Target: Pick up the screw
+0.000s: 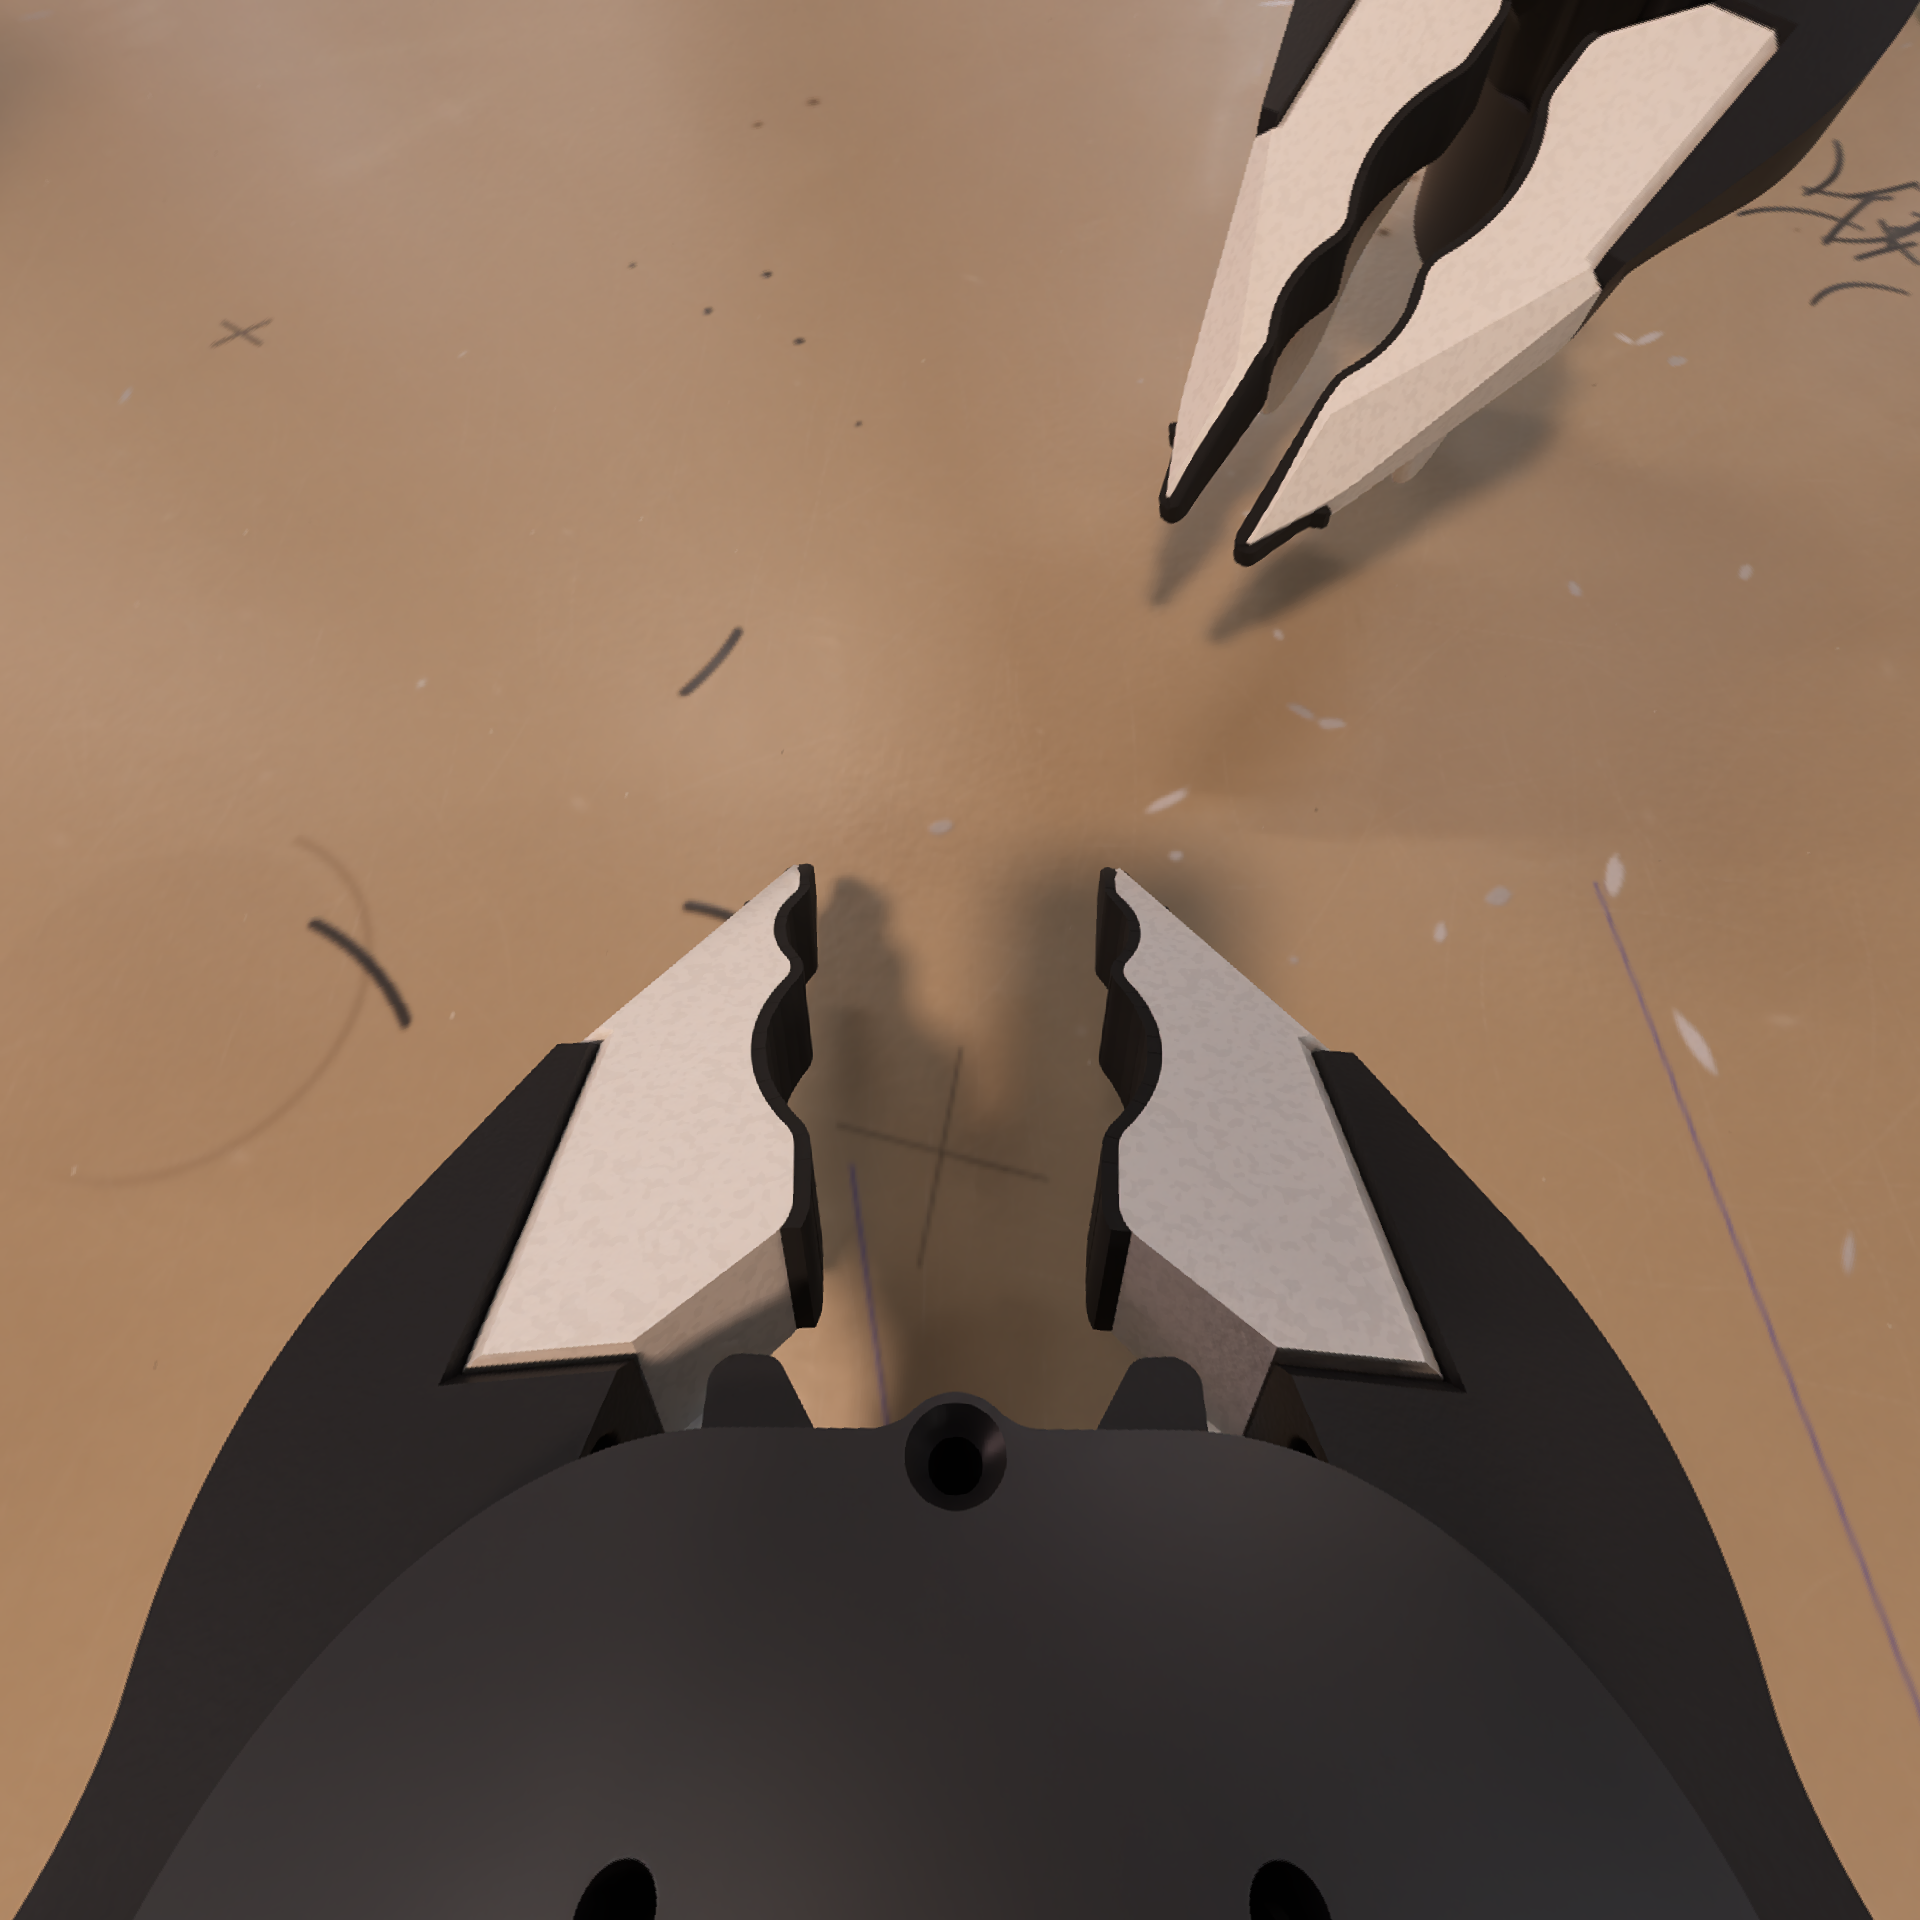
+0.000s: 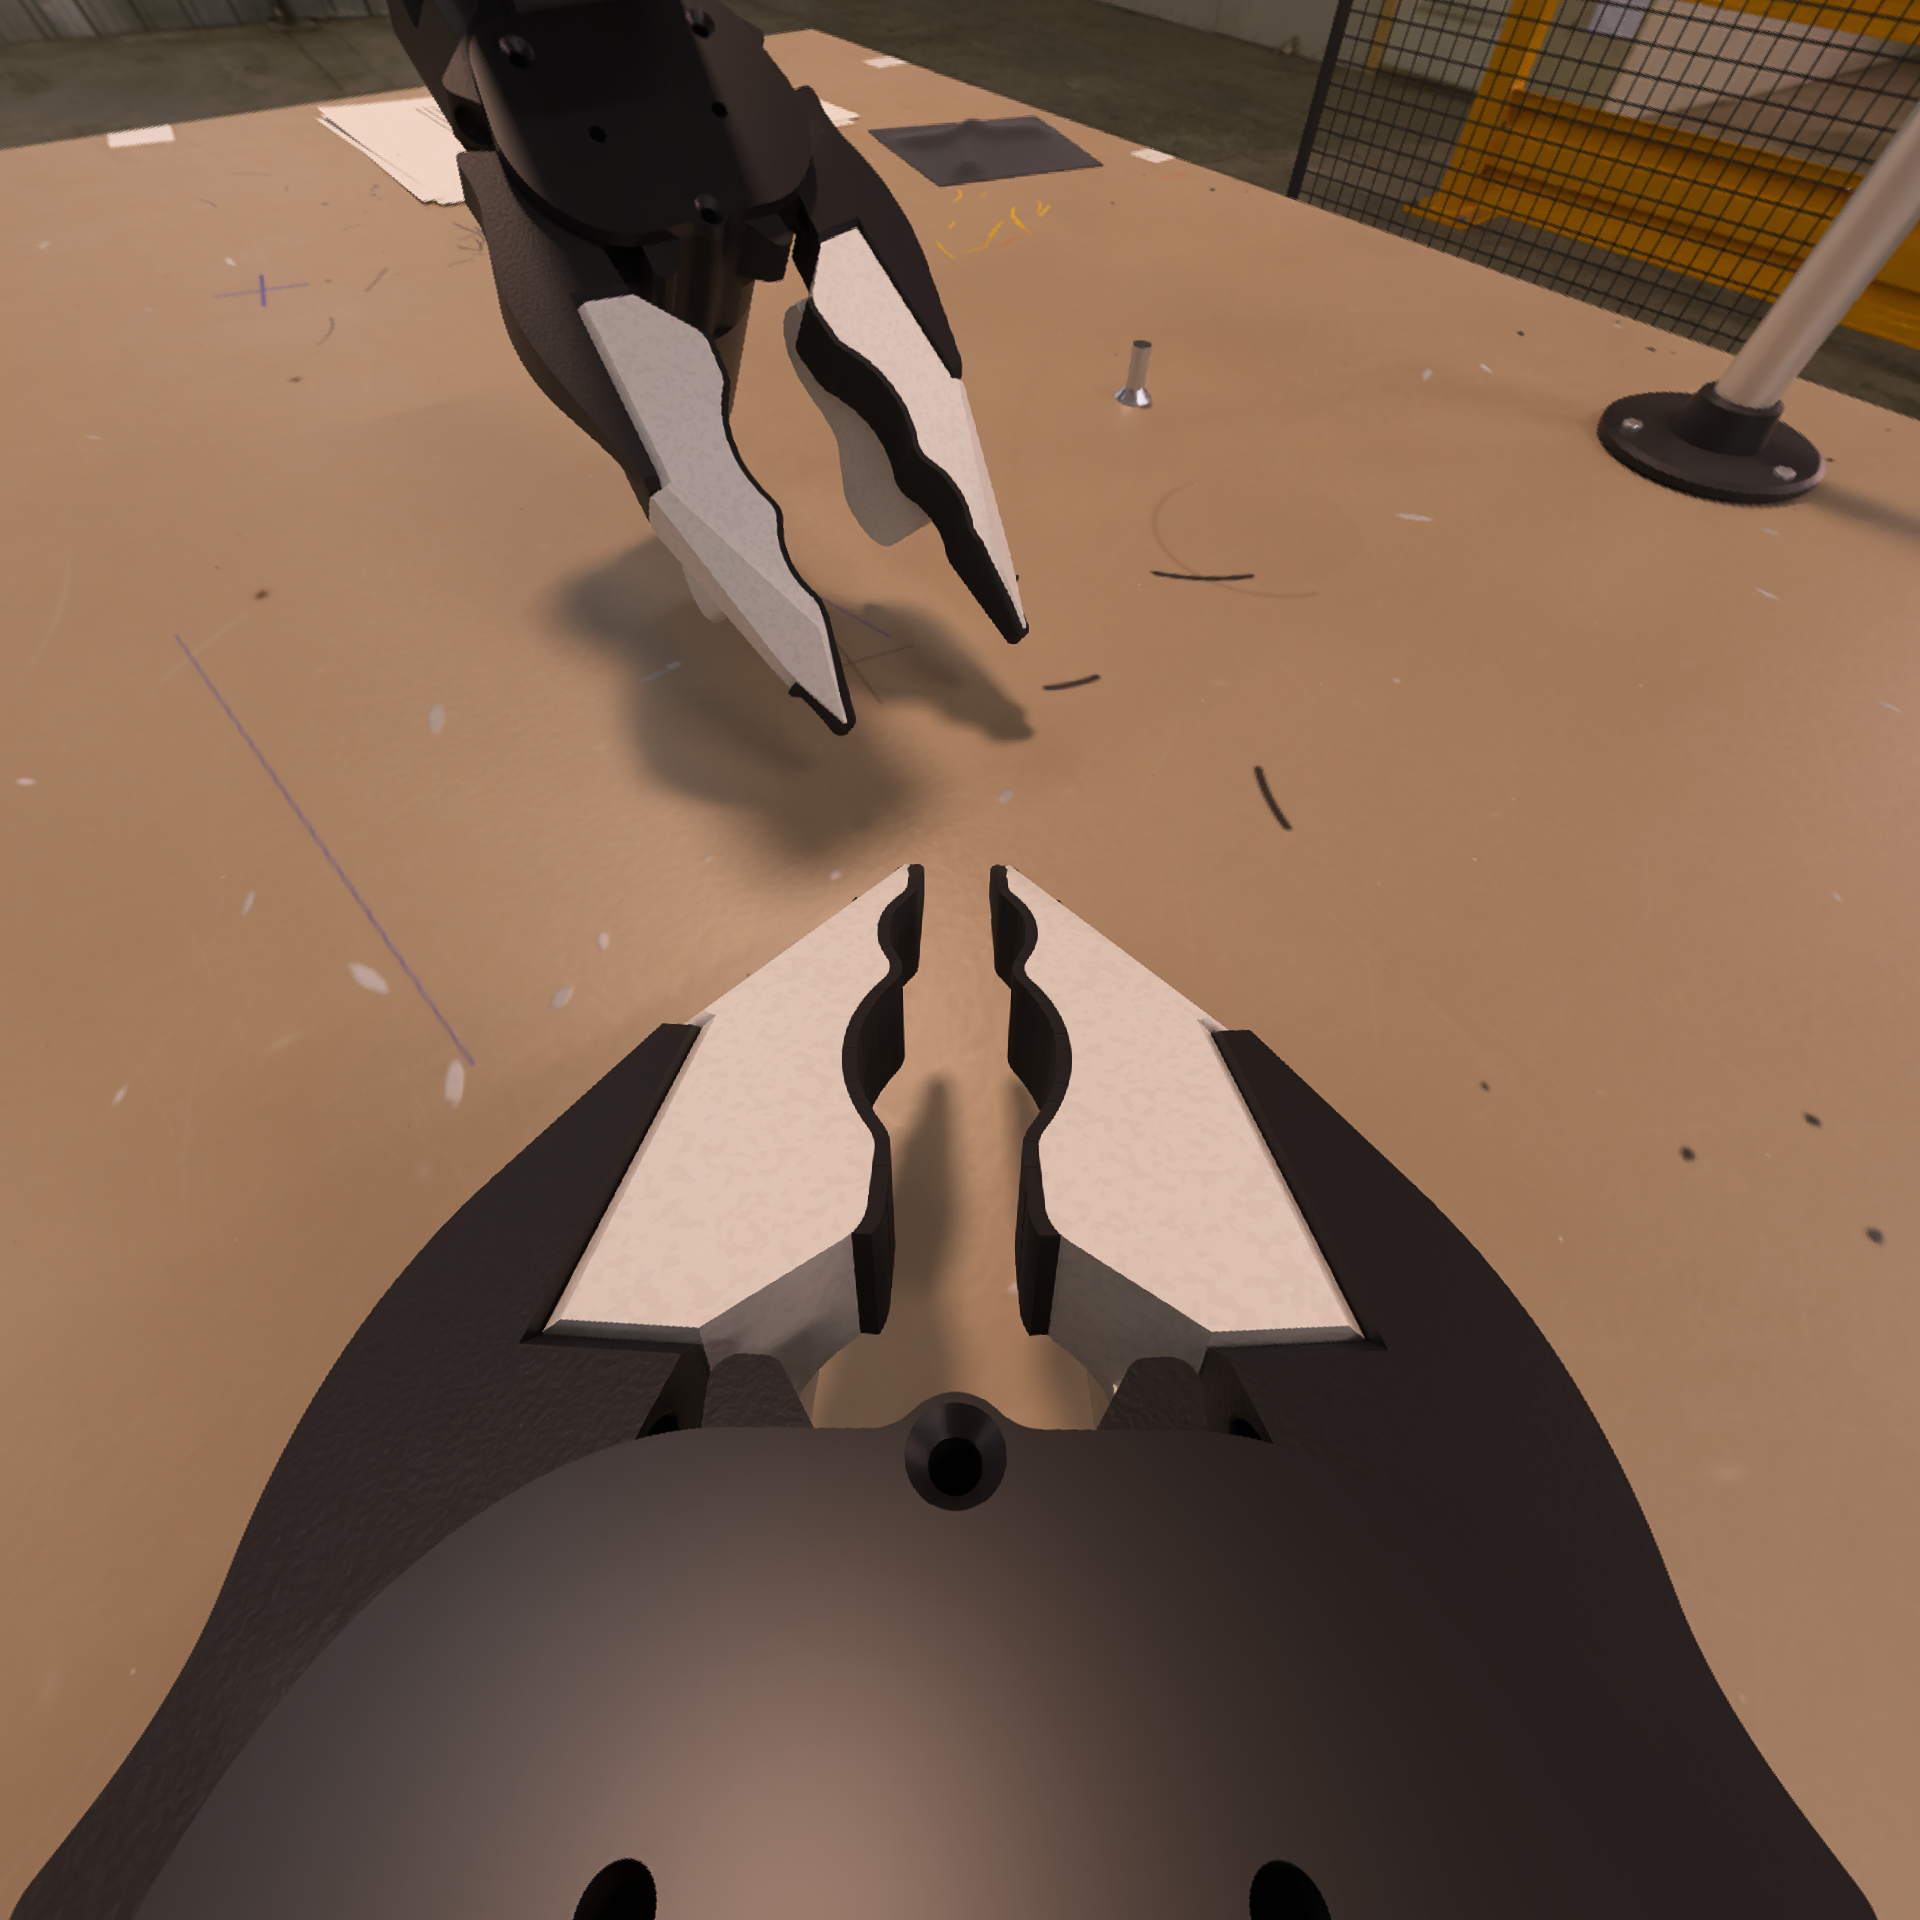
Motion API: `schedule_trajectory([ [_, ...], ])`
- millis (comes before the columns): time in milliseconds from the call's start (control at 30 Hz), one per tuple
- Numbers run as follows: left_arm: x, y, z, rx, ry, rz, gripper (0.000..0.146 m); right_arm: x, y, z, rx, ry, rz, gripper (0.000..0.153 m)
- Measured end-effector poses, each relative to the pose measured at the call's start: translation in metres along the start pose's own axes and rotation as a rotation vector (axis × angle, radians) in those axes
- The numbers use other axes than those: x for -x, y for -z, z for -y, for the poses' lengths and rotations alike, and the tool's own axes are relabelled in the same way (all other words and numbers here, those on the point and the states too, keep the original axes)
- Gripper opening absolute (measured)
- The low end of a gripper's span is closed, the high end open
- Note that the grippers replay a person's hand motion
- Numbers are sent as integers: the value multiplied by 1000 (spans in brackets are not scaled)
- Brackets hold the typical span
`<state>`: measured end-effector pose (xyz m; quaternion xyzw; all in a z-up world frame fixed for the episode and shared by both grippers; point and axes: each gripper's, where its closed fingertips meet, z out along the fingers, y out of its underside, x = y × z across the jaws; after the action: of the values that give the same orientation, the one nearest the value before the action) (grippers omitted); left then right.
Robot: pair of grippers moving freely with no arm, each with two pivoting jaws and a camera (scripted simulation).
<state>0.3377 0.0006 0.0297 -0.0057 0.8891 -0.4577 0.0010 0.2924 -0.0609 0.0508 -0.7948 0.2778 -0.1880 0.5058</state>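
A small silver screw (image 2: 1136,374) stands on its head, shaft up, on the tan table (image 2: 1455,831), far ahead and to the right in the right wrist view. It does not show in the left wrist view. My right gripper (image 2: 956,873) is empty, its jaws only a narrow gap apart, low over the table and well short of the screw. It also shows in the left wrist view (image 1: 1210,532) at the top right. My left gripper (image 1: 958,878) is open wide and empty. In the right wrist view it (image 2: 925,677) hovers facing me, left of the screw.
A metal post on a round black base (image 2: 1714,447) stands at the far right. A wire mesh fence (image 2: 1558,104) lies beyond the table's edge. White sheets (image 2: 395,145) and a dark grey mat (image 2: 982,149) lie at the far end. Pen marks dot the table.
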Motion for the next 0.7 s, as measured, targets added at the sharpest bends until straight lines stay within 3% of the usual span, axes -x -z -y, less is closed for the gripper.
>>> schedule_trajectory([
  [267,4,41,-41,64,104,110,57,2,-2,1,-10,73,-20,12],
  [467,6,75,-47,-50,226,172,52,-8,-1,-6,-33,81,-44,14],
  [567,30,82,-41,-59,215,245,47,-11,-3,-10,-39,27,-24,16],
  [700,95,104,-30,129,63,351,33,-13,-2,-9,-59,-2,-23,16],
])
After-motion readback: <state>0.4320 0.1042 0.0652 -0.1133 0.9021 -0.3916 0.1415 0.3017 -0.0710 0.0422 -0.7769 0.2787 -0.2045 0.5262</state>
